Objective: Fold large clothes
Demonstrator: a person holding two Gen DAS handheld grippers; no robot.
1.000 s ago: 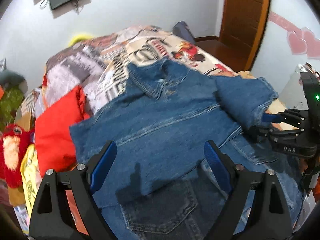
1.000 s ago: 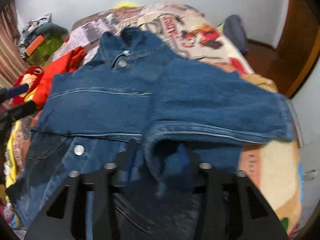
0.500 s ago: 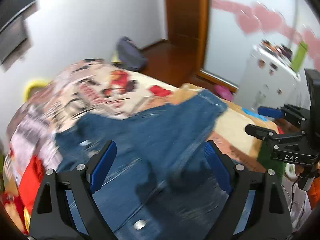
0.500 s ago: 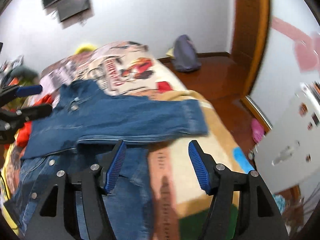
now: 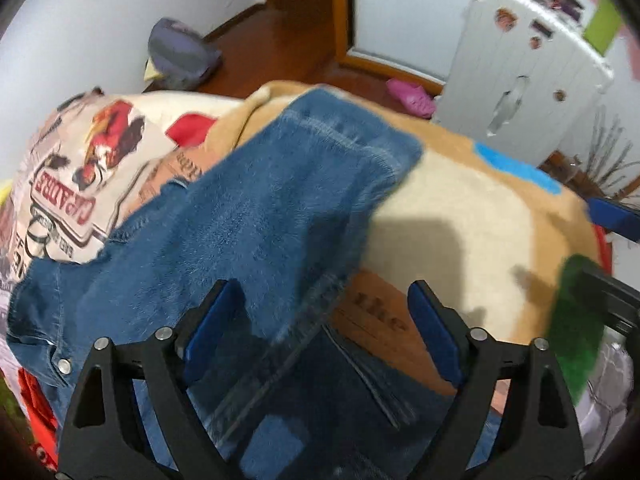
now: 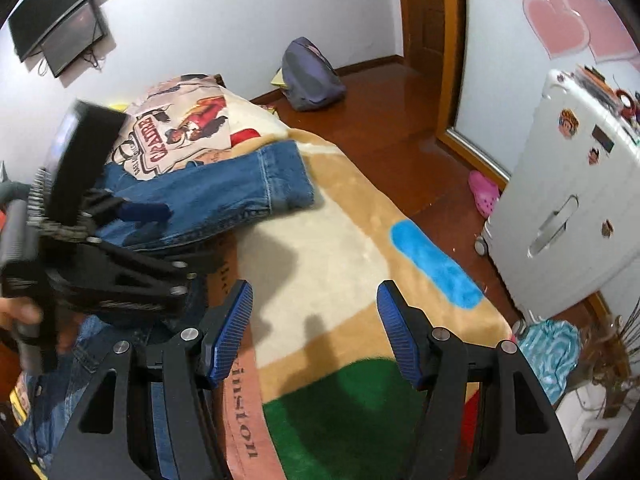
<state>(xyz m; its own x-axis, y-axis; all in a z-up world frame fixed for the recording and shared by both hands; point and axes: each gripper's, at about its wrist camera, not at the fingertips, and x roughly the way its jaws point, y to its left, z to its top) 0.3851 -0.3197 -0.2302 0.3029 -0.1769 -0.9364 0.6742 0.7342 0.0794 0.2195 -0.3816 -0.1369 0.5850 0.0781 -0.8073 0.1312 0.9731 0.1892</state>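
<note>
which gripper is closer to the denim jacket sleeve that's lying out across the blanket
Left. The left gripper hangs right over the sleeve, jaws closing with denim between them but not yet pinched. The right gripper is off to the side over bare blanket.

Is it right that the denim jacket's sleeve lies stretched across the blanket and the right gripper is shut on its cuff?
Not quite. The denim jacket's sleeve does lie across the blanket, but the right gripper is open over bare blanket with nothing between its fingers, clear of the cuff. The right wrist view shows it.

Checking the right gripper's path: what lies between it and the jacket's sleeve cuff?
Only bare blanket, seen in the right wrist view, separates the right gripper from the sleeve cuff.
</note>
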